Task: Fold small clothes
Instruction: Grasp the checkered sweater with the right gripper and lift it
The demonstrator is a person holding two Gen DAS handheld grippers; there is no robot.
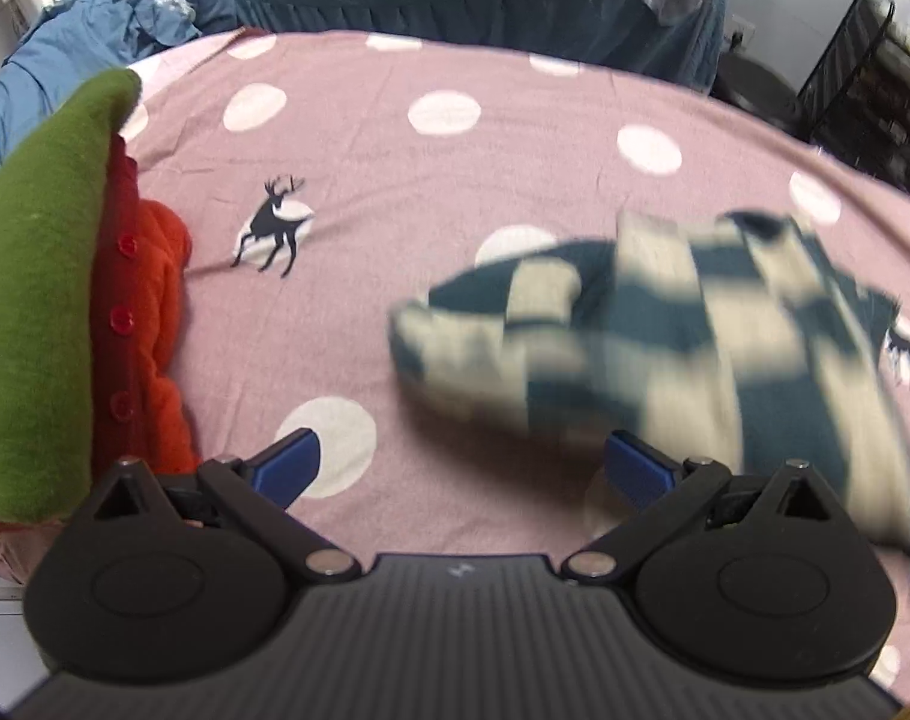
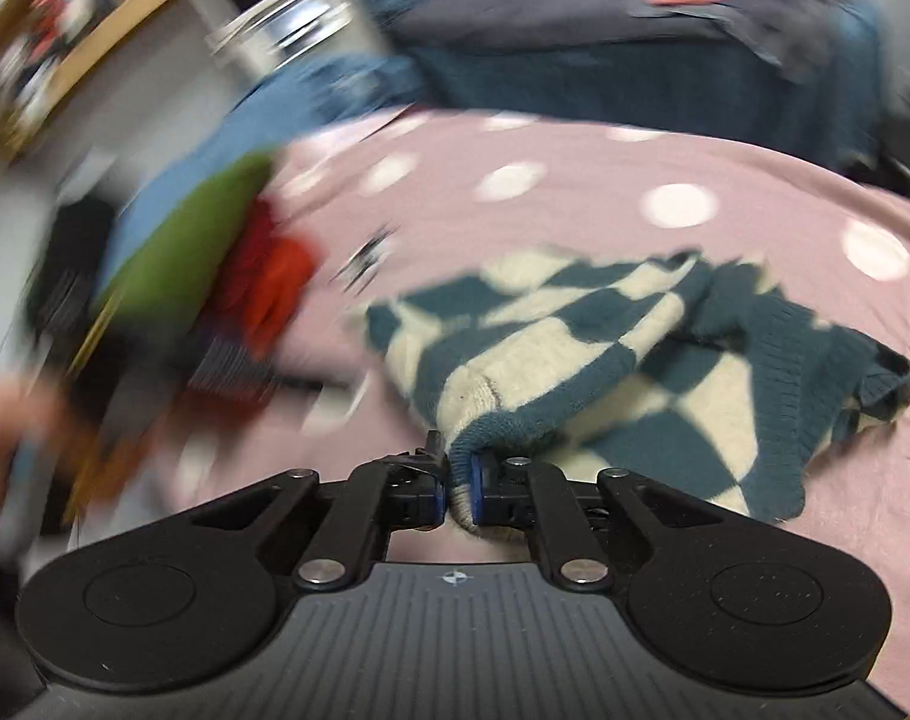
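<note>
1. Checkered sweater [image 2: 575, 354] lies crumpled on the pink dotted bed cover [image 1: 455, 180], right of centre; my right claw [image 2: 458, 480] is pinched shut on its near edge.
2. My left claw [image 1: 461, 468] stands wide open, holding nothing.
3. Risk: the thin pinch may slip as I lift, or drag the whole knit instead of folding it.
4. Count: one checkered sweater, one green garment [image 1: 35, 300] and one red garment [image 1: 149, 324] stacked at left.
</note>
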